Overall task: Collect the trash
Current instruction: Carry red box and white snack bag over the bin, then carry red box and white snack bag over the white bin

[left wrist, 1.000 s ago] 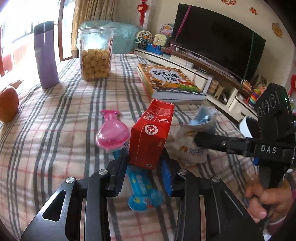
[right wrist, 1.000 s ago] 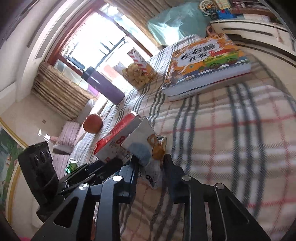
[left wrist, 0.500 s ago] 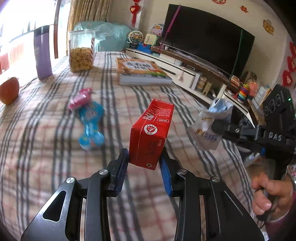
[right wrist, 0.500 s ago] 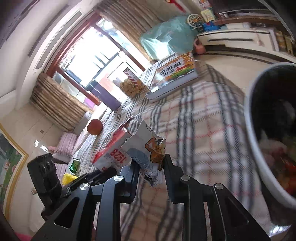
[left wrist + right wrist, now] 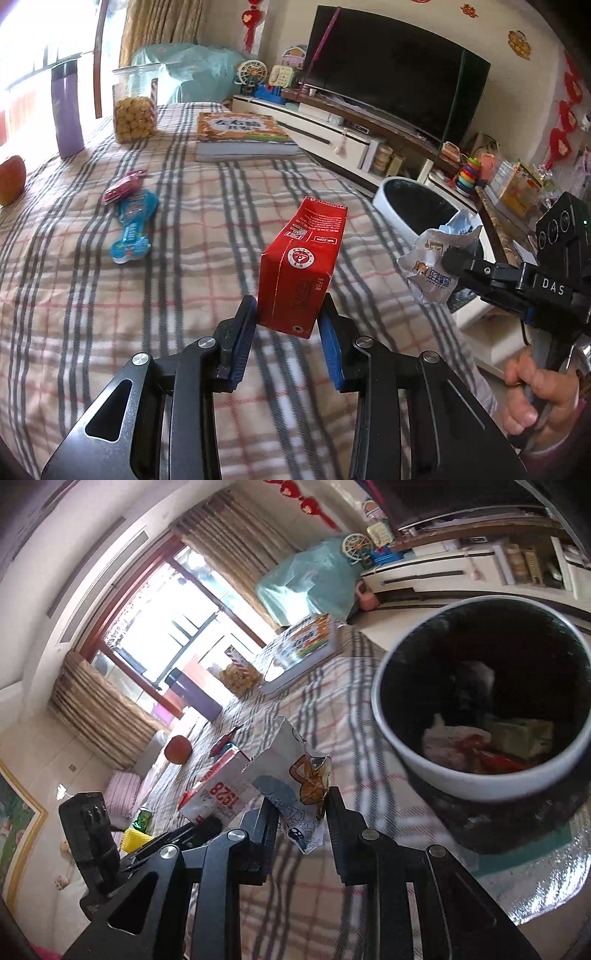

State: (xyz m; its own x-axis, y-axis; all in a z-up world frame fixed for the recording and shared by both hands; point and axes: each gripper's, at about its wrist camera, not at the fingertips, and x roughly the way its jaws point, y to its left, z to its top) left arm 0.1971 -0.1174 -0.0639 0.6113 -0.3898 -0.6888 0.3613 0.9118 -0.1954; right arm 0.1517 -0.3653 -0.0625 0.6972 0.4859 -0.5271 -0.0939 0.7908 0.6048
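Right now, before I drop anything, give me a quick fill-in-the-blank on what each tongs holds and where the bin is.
1. The left tongs grip a ____ carton.
2. The right tongs grip a crumpled snack ____.
3. The trash bin beside the plaid tablecloth has a ____ rim.
4. The bin already holds ____.

Missing words: red; wrapper; white; trash

A red carton (image 5: 301, 267) with white print. A crumpled white wrapper (image 5: 295, 775) with orange and blue printing. A tablecloth (image 5: 110, 266) checked beige with grey and red stripes. A bin (image 5: 458, 775) with a white rim and black inside. A blue packet (image 5: 133, 225) and a pink packet (image 5: 123, 182). A purple cup (image 5: 67, 110).
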